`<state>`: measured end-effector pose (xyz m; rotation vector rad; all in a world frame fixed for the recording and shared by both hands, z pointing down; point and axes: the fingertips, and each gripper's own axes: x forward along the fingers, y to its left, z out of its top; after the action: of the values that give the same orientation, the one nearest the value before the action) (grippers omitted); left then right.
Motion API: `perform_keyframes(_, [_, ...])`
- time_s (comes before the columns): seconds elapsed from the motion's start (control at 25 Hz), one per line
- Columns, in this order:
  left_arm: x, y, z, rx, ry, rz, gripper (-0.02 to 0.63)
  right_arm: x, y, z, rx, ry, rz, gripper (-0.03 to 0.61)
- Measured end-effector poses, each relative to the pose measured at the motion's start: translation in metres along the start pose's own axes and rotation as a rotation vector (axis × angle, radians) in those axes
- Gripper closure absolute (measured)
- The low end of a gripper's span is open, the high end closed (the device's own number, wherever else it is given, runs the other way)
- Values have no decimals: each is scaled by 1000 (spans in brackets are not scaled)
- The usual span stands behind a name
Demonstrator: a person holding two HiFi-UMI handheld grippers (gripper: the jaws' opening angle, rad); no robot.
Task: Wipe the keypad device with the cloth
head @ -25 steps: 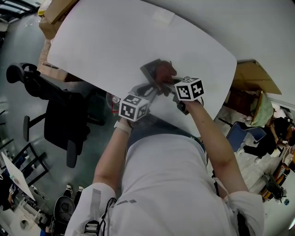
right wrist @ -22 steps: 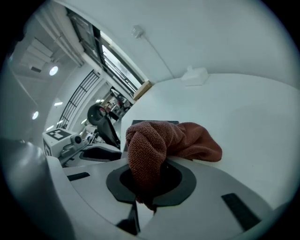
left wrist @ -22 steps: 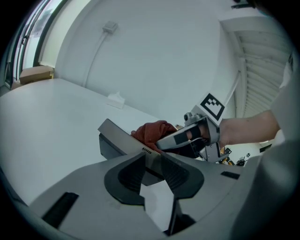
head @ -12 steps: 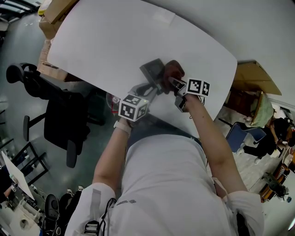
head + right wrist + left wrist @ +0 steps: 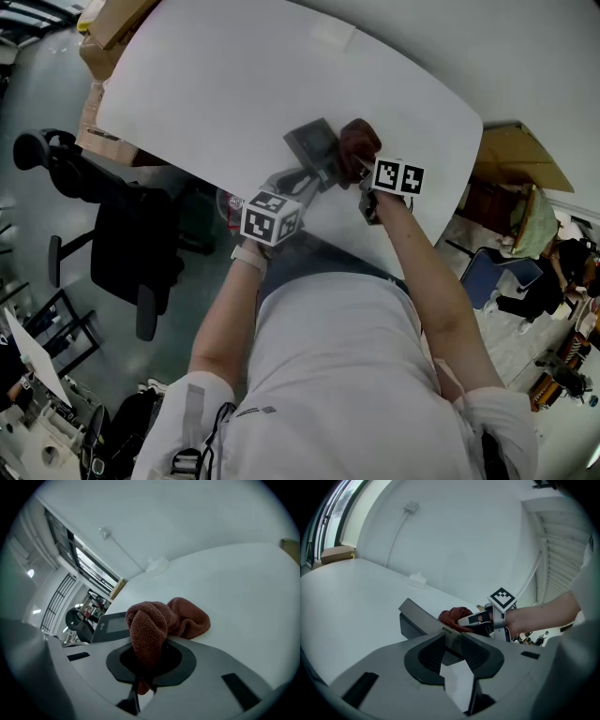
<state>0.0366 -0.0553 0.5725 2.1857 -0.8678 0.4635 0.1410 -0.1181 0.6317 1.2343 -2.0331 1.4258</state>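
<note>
The grey keypad device point(image 5: 310, 142) lies on the white table point(image 5: 225, 84), its near edge raised. My left gripper point(image 5: 312, 178) is shut on that near edge; in the left gripper view the device point(image 5: 417, 618) sits pinched between the dark pads point(image 5: 476, 651). My right gripper point(image 5: 362, 169) is shut on a reddish-brown cloth point(image 5: 357, 141), which rests bunched at the device's right side. In the right gripper view the cloth point(image 5: 152, 620) hangs folded from between the jaws, its loose end lying on the table, and the device's screen point(image 5: 112, 624) shows to the left behind it.
A small white block point(image 5: 333, 36) lies at the table's far side. A black office chair point(image 5: 112, 225) stands left of the table, cardboard boxes point(image 5: 108, 33) at the far left corner, and more cardboard point(image 5: 516, 155) off the right edge.
My right gripper has rolled and slid right with the cloth, from on top of the device to its right side. The left gripper and the device have stayed put.
</note>
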Motion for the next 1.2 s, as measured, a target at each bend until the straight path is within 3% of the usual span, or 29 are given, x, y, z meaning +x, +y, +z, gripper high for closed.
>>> perform_keyframes(0.24, [1, 1, -1, -2, -3, 0, 508, -30, 55, -4, -183, 20, 131, 537])
perform_keyframes(0.48, [1, 2, -1, -2, -5, 1, 508, -44, 96, -32, -246, 104, 226, 537])
perform_keyframes(0.6, [0, 3, -1, -9, -10, 6, 508, -35, 92, -48, -268, 156, 206, 537])
perform_keyframes(0.96, [0, 1, -2, -15, -14, 9, 508, -27, 46, -37, -112, 105, 90, 538])
perform_keyframes(1.2, [1, 2, -1, -17, -11, 9, 508, -21, 15, -31, -93, 92, 0, 538])
